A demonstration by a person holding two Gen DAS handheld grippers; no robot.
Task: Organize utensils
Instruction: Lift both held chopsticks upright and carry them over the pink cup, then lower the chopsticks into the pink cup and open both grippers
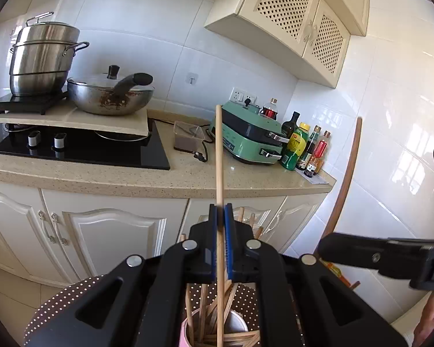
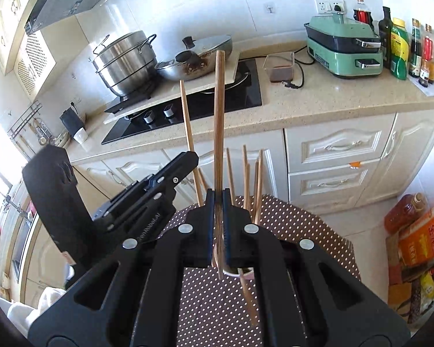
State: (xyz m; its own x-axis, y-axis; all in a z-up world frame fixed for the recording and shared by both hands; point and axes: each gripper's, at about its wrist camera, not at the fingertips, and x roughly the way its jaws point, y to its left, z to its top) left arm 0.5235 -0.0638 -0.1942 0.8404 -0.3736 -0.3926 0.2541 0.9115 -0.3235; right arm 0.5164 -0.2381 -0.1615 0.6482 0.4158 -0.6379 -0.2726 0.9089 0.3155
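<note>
Above the pink cup (image 1: 188, 329) on the dotted tablecloth (image 2: 211, 312), both grippers carry one chopstick each. The left gripper (image 1: 220, 217) has its blue pads pinched tight on a pale chopstick (image 1: 219, 150), which stands nearly upright with its lower end reaching down among the sticks in the cup. Beside the cup, to the right, the right gripper (image 2: 218, 202) is clamped just as narrowly on a darker chopstick (image 2: 218, 110), a grainy brown one whose tip hangs just over the cup's rim.

Judging by this, the sorting is somewhere in the middle: a loose bundle of thin wooden sticks sits crossed and leaning inside the cup, more chopsticks (image 2: 251, 173) stand beyond the cup, and two are in hand, not yet set anywhere. Where sorted ones go I cannot tell.
</note>
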